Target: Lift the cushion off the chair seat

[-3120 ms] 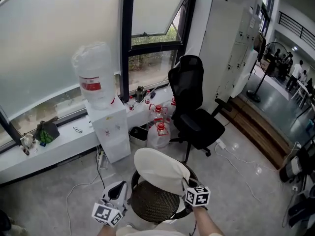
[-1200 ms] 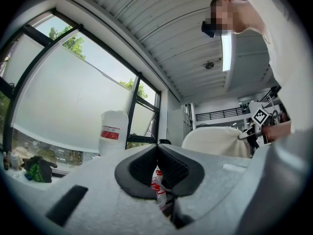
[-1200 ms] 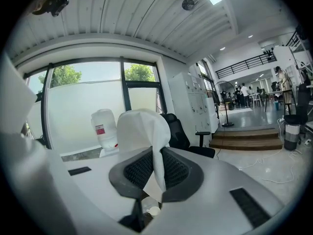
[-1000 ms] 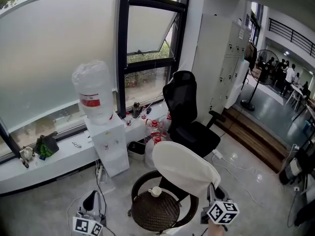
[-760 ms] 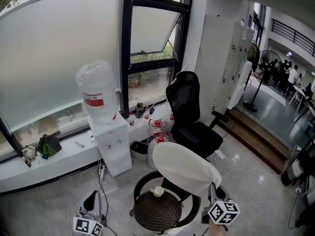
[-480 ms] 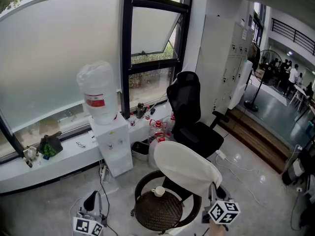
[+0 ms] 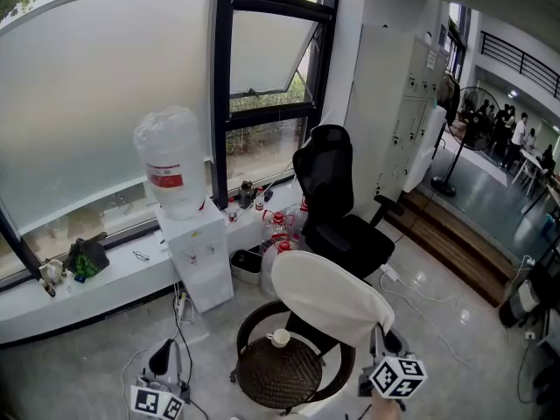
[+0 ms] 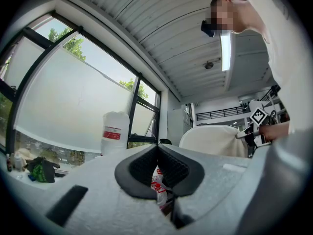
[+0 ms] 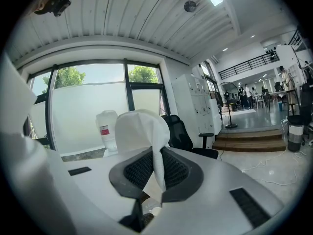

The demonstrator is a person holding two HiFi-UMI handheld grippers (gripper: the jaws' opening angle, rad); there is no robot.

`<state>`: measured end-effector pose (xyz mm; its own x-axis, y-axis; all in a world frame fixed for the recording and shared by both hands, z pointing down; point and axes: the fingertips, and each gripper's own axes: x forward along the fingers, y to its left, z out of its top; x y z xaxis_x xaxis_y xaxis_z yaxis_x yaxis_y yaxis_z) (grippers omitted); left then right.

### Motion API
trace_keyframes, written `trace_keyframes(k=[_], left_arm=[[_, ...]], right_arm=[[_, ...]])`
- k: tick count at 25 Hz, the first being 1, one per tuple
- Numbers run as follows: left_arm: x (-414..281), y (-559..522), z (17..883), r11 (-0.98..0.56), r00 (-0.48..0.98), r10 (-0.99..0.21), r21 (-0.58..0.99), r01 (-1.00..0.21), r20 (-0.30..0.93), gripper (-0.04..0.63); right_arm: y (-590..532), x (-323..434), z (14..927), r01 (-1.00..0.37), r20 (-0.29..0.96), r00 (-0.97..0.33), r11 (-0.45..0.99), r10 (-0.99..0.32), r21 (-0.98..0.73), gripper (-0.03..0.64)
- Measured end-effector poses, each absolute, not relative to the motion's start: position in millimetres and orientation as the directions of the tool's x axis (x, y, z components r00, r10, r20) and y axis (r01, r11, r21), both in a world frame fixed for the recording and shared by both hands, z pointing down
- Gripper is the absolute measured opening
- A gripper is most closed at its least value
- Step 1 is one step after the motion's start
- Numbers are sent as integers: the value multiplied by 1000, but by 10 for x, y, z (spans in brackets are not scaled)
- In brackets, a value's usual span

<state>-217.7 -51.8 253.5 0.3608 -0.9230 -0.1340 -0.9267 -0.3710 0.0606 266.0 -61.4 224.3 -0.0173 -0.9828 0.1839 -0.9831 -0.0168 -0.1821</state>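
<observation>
A white cushion [image 7: 328, 297] hung tilted in the air, clear of the round woven chair seat [image 7: 276, 376] below it. The right gripper [image 9: 157, 166] was clamped on a fold of its edge. The left gripper [image 8: 157, 166] sat apart at the left, jaws together on nothing. The lift looked done, with nothing obvious left.

A frosted window [image 7: 105, 103] lights a white water dispenser [image 7: 194, 252], a black office chair [image 7: 337, 204] and grey floor [image 7: 79, 370].
</observation>
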Motion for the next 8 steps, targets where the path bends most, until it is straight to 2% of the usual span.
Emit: trace_keyframes(k=[8], left_arm=[[-2092, -467, 2551, -375, 365, -921, 59, -925, -133, 15]], right_arm=[[-538, 2746, 2288, -983, 180, -11, -23, -984, -183, 38]])
